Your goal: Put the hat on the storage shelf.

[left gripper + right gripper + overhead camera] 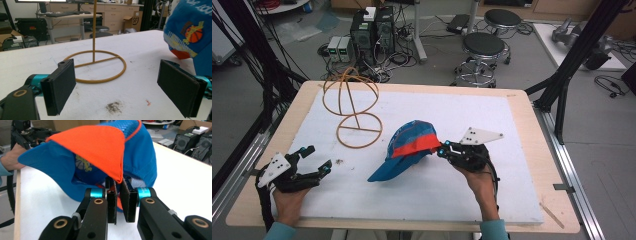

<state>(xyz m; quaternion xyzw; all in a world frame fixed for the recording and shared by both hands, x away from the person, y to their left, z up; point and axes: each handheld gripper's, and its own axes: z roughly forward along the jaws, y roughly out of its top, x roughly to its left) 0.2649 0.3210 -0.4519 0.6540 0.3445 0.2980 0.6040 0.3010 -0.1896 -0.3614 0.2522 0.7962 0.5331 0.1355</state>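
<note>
Midway, by the look of it, through hanging a cap on a stand. Seen at the centre of the high view: blue-and-orange cap (409,147), gripped at its rear edge by the right gripper (443,149), jaws pinched nearly shut on the orange fabric, as the right gripper view makes plain (119,195). Crown raised, brim drooping toward the white table mat (462,115) at lower left of the frame; whether the brim tip touches the mat cannot be told. Long axis running from lower left, at the brim tip, to upper right, at the pinched back edge; brim pointing toward the person's left hand.

Waiting at lower left of the high view: left gripper (316,160), jaws spread wide and holding nothing, well apart from the cap. Same gripper's own view: both black pads (60,86) parted, cap (190,32) looming at the upper right edge, with a basketball logo on its side.

Standing empty at upper left of centre in the high view: wire hat stand (354,102), round base ring on the mat, domed frame above. Base ring and upright stem of the stand (96,66) again at middle of the left gripper view.

Done, judging from this: cap seized and partly lifted. Left, judging likewise: carrying it up and left to the stand, settling the crown over the dome, letting go.
</note>
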